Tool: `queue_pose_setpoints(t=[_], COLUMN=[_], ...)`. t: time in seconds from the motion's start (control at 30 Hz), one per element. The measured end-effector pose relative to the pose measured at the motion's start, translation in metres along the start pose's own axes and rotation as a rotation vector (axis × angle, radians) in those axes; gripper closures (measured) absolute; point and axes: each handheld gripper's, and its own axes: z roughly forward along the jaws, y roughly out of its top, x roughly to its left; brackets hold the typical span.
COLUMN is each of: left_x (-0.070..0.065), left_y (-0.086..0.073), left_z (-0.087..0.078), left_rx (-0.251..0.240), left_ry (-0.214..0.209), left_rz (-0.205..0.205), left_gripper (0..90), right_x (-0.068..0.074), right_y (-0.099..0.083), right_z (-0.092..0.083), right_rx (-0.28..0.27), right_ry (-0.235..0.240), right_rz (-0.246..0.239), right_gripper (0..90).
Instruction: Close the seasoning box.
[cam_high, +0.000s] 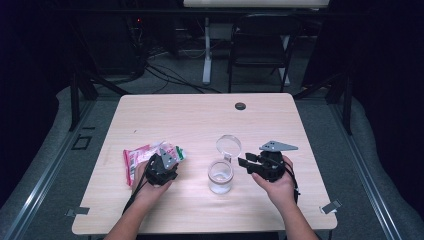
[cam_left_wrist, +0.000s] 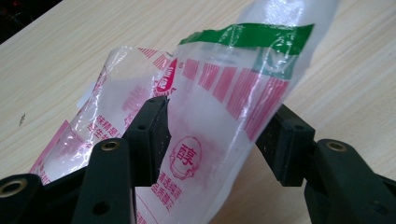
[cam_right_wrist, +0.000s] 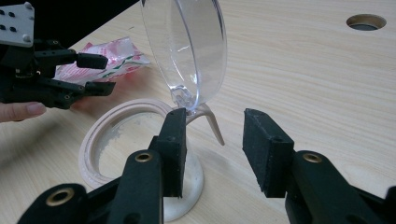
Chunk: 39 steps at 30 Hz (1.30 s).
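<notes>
The packet (cam_left_wrist: 219, 107), a thin, crinkly plastic bag of white powder, rises off the table (cam_high: 200, 112) between the left gripper (cam_left_wrist: 212, 140) pads, which press its soft middle. It looks light, limp and slippery; holding near the top would steady it. The open jar (cam_high: 220, 176) stands beside it. The right gripper (cam_right_wrist: 212, 149) stands spread, holding nothing.

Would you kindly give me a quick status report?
Left gripper around the plastic packet. Right gripper open beside the jar, lid flipped up. Nothing in the way.
</notes>
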Motion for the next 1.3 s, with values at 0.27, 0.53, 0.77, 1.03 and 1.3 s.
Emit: queue_pose_setpoints(t=[0.27, 0.53, 0.77, 1.03, 1.3], left_x=[0.008, 0.019, 0.034, 0.049, 0.057], left_y=[-0.003, -0.007, -0.011, -0.015, -0.016], left_z=[0.006, 0.009, 0.009, 0.008, 0.003], left_rx=[0.013, 0.04, 0.049, 0.035, 0.01], left_ry=[0.018, 0.014, -0.015, -0.096, -0.129], left_rz=[-0.047, -0.12, -0.211, -0.323, -0.391], left_gripper=[54.9, 66.7, 76.0, 82.0, 87.2], right_x=[0.0, 0.0, 0.0, 0.0, -0.001], right_y=[-0.001, -0.001, -0.001, -0.002, -0.002], right_z=[0.002, 0.002, 0.002, 0.003, 0.003], right_rx=[0.004, 0.003, 0.005, 0.008, 0.008], right_ry=[0.003, 0.003, -0.001, 0.0, -0.002], right_rz=[-0.005, -0.006, -0.005, 0.003, -0.001], right_gripper=[59.5, 59.4, 59.3, 59.2, 58.9])
